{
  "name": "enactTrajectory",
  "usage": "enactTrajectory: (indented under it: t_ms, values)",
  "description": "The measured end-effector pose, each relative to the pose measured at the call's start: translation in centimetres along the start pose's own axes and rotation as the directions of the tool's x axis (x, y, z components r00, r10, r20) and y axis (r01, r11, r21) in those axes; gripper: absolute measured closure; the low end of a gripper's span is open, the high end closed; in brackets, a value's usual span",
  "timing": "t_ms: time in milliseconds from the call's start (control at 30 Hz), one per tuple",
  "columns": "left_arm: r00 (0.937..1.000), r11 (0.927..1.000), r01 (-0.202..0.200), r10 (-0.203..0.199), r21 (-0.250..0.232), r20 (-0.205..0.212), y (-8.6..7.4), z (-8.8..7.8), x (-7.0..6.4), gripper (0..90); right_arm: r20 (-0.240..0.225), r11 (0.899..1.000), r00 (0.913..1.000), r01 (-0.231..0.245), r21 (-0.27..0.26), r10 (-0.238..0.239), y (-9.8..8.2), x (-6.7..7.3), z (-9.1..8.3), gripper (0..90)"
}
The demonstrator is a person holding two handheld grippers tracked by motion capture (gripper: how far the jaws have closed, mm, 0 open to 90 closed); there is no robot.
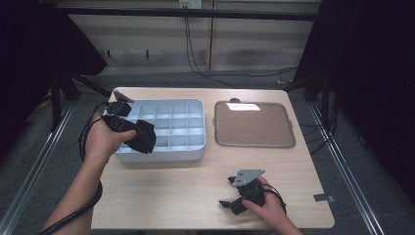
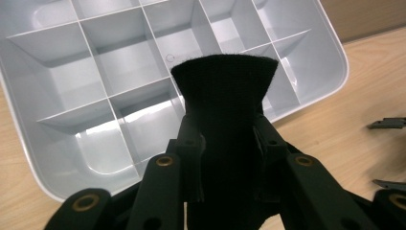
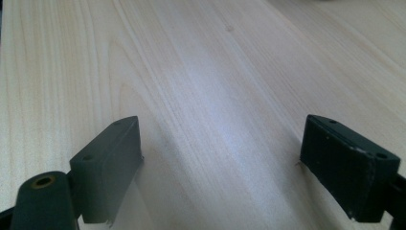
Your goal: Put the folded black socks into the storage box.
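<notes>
left claw (image 2: 224,139) pinching the black cloth (image 2: 225,96) over the divided tray (image 2: 330,52) — next i lower it into a compartment; right claw (image 3: 222,163) spread, idle.

Black tongs (image 1: 230,192) with brass rivets, grey three-cornered plate, trailing black cable.

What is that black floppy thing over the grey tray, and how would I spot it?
Start at the wooden table, then find the pale grey compartment tray at its left. Above the tray's near left corner, the left tongs are shut on a piece of black fabric. It is the one soft, fuzzy dark thing there; the tray and the flat lid beside it are hard plastic.
</notes>
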State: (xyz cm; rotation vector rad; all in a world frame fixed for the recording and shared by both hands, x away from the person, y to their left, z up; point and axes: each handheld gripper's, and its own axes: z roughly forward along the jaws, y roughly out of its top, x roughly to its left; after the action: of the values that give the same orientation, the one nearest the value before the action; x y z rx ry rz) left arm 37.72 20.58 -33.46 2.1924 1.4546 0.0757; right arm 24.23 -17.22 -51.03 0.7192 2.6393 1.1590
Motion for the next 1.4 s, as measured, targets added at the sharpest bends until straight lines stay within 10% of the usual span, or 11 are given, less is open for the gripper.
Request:
enactTrajectory:
  t_ms: [1400]
  values:
    - [0.9977,0.9987,0.047,-0.048,-0.020,-0.048,0.3,1.2,3.0,69.5,-0.001,1.000,1.0000,0.000,0.000,0.000,0.0,0.0,0.0,13.4]
